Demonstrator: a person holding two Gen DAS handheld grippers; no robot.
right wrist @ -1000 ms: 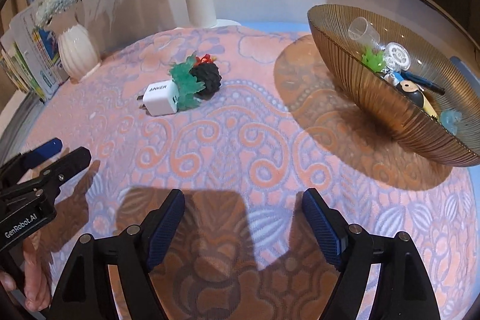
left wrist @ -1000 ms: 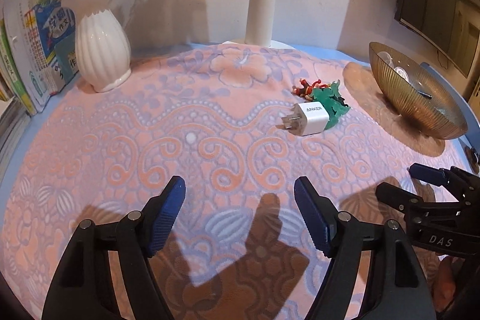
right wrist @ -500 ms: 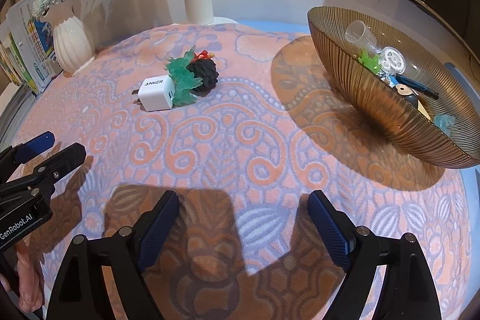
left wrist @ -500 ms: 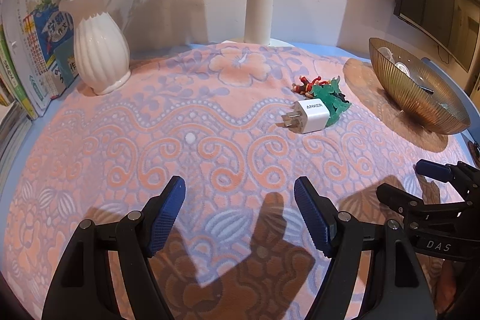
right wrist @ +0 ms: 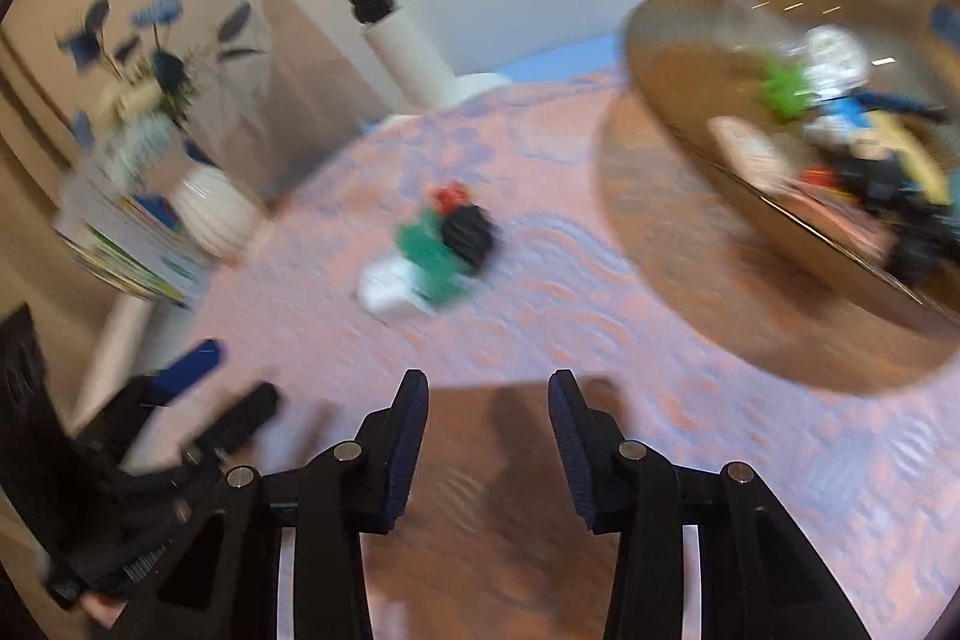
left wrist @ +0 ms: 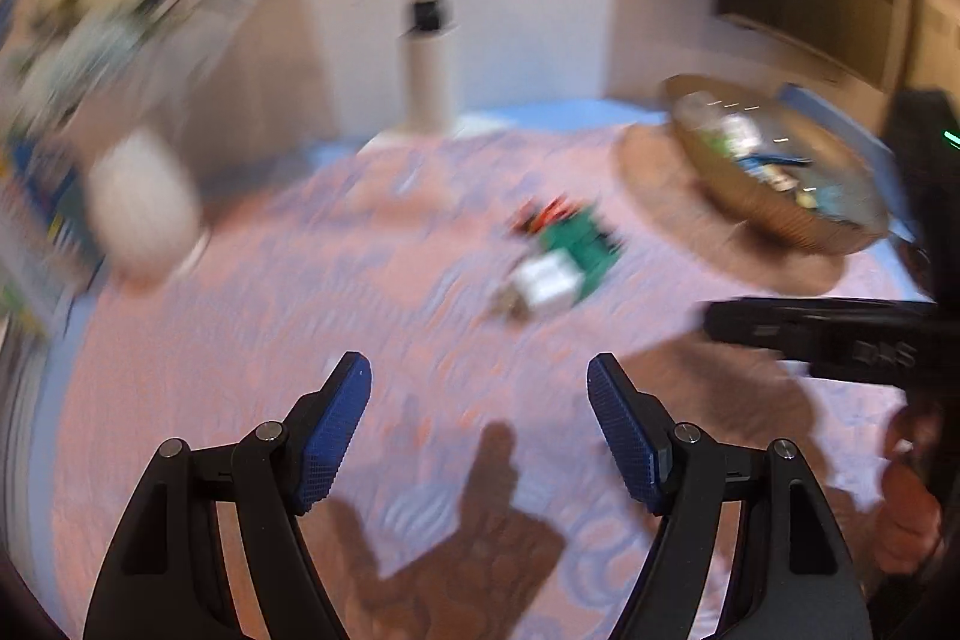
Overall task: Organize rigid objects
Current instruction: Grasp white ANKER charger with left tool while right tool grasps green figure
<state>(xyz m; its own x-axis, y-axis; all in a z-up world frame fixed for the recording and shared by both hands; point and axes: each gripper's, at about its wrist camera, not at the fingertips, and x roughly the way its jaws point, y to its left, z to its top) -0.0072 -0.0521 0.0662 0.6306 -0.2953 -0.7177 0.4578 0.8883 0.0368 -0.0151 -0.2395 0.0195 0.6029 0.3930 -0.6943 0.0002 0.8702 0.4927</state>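
Your left gripper (left wrist: 479, 436) gapes empty, your right gripper (right wrist: 489, 445) is closing on nothing, because the white charger cube (right wrist: 389, 293), green toy (right wrist: 431, 250) and black lump (right wrist: 469, 233) lie at twelve o'clock, the amber ribbed glass bowl (right wrist: 690, 112) at two.

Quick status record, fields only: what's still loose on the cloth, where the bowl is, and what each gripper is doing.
loose items: white charger, green toy, black piece, clustered mid-cloth
bowl: amber bowl, far right, already holding small items
left gripper: open, nothing between fingers
right gripper: jaws closing, nothing between them
image quality: both views motion-blurred
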